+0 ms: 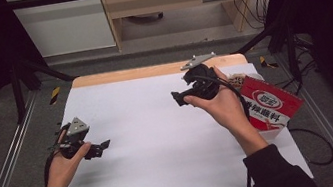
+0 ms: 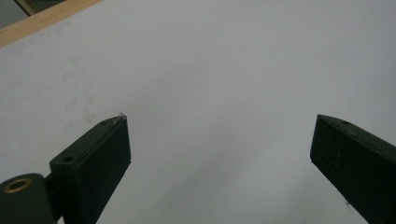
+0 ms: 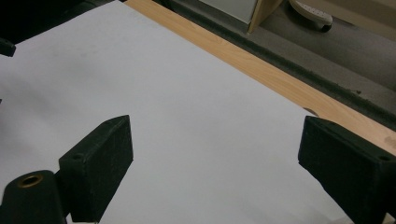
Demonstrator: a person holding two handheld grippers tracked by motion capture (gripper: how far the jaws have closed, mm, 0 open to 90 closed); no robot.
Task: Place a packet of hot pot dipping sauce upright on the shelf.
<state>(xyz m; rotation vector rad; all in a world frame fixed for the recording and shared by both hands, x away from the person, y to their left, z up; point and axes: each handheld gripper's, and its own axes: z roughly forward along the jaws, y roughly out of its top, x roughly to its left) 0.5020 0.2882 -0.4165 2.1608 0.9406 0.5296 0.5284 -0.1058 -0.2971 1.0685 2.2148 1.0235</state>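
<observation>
My left gripper (image 1: 103, 146) rests low over the white sheet (image 1: 159, 125) near the table's left edge, held in the person's left hand. In the left gripper view its black jaws stand wide apart, the left gripper (image 2: 219, 154) open with nothing but white sheet between them. My right gripper (image 1: 178, 97) is held above the sheet at the right rear, pointing left. In the right gripper view the right gripper (image 3: 215, 158) is open too, empty, over the sheet near the wooden table edge (image 3: 261, 70).
A red and white printed carton (image 1: 270, 105) lies at the table's right edge, just behind the person's right hand. A wooden cabinet (image 1: 165, 2) and cables stand on the floor beyond the table. Metal frame rails (image 1: 8, 159) run along both sides.
</observation>
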